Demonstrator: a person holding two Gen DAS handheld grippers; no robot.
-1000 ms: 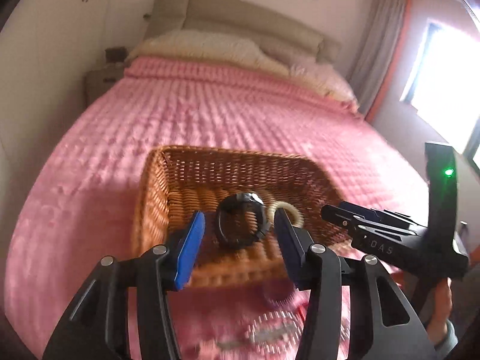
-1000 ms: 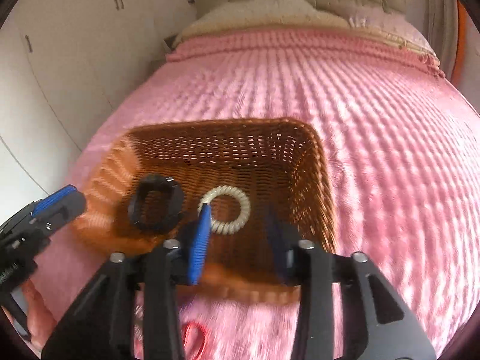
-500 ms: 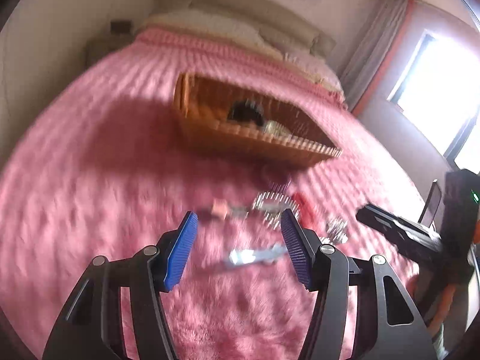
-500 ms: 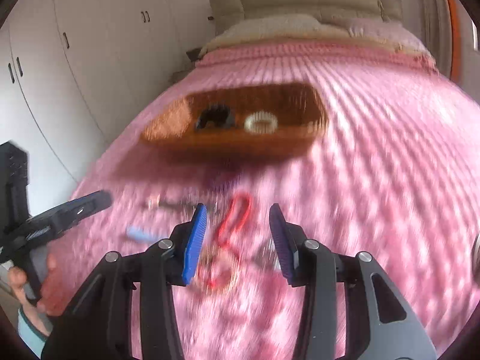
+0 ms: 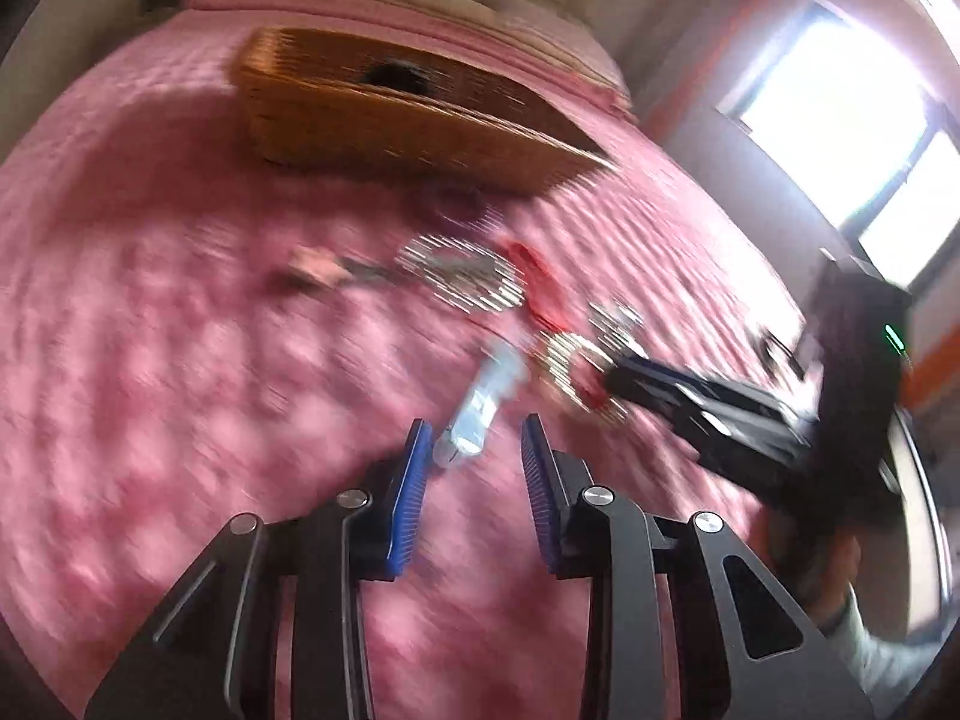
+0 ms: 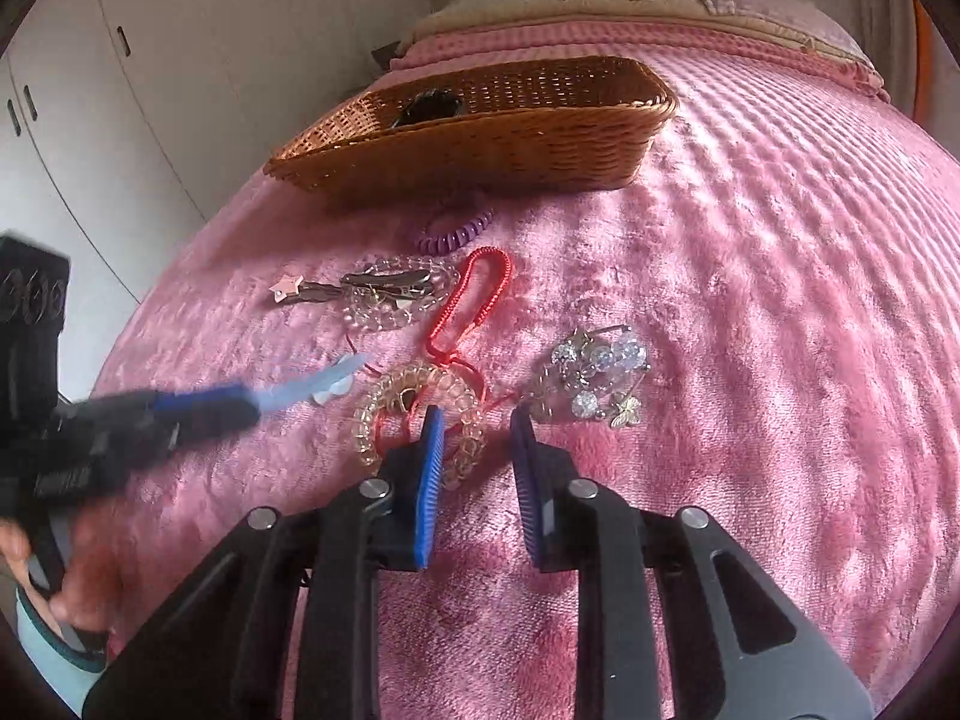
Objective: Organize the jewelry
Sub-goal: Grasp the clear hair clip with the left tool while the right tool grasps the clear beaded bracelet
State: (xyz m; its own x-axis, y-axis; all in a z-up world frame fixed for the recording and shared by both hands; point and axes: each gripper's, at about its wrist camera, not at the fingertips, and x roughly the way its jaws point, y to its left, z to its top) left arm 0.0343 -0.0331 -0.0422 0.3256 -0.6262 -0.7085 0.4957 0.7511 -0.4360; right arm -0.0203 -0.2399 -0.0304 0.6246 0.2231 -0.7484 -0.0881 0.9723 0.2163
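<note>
Narrowing over the pink bedspread point(image 6: 750, 252), both pairs of jaws have just been closing, yet each still shows a gap and neither presses on anything. On the left gripper point(image 5: 474, 444), the near end of a pale blue hair clip point(image 5: 486, 396) sits at the mouth of the gap, close to the left pad — whether it touches is lost in the motion blur. The right gripper point(image 6: 477, 426) hangs low over a clear coiled bracelet point(image 6: 420, 414); its left pad overlaps the bracelet's far-right rim in the view, while the gap between the pads shows only bedspread. Just right of that lies a cluster of crystal-bead earrings point(image 6: 594, 372). Tied to the bracelet, a red cord loop point(image 6: 474, 300) runs away from the gripper, and beside it a ring of clear beads point(image 6: 390, 300) lies under a metal clip tipped with a pink star point(image 6: 285, 288). A purple spiral hair tie point(image 6: 456, 234) rests further out, just before the wicker basket point(image 6: 480, 150), which holds a dark object point(image 6: 429, 105) — too small to name. In the right wrist view a hand point(image 6: 36, 576) grips the left tool at the lower left; white wardrobe doors point(image 6: 180, 60) stand beyond the bed.
</note>
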